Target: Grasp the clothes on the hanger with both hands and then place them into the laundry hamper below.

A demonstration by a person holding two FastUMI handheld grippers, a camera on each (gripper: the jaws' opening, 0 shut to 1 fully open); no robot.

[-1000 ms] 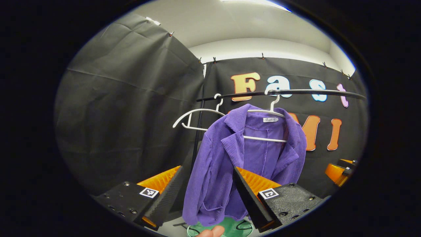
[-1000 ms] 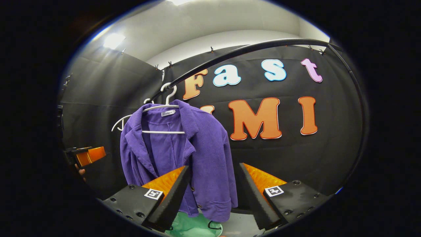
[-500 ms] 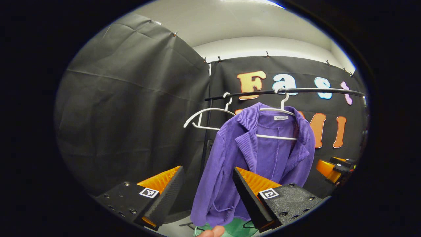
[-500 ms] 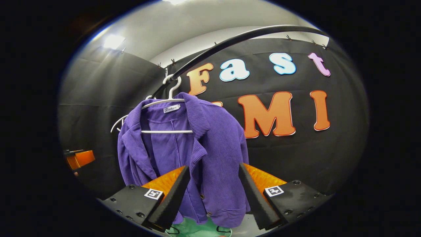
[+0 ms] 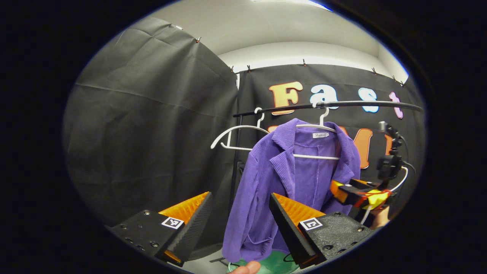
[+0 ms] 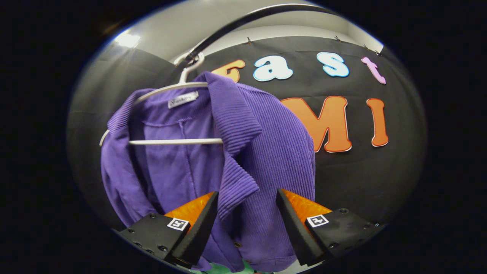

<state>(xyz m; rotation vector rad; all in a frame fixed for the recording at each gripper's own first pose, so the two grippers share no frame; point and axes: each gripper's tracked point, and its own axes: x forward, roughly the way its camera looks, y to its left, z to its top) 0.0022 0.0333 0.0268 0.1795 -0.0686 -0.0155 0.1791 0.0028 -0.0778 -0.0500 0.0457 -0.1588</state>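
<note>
Purple jacket (image 6: 213, 152) on white hanger (image 6: 175, 141), hung from rail (image 5: 331, 105) – hamper (image 5: 277, 262) below. Right gripper (image 6: 246, 213) fingers spread wide, close at lapel, lined up to pinch. Left gripper (image 5: 240, 213) fingers apart too, farther back – nothing held.

purple ribbed corduroy jacket (image 6: 262, 152) hangs on a white wire hanger (image 6: 173, 141); right gripper (image 6: 246, 198) fingers spread before its lapel.
</note>
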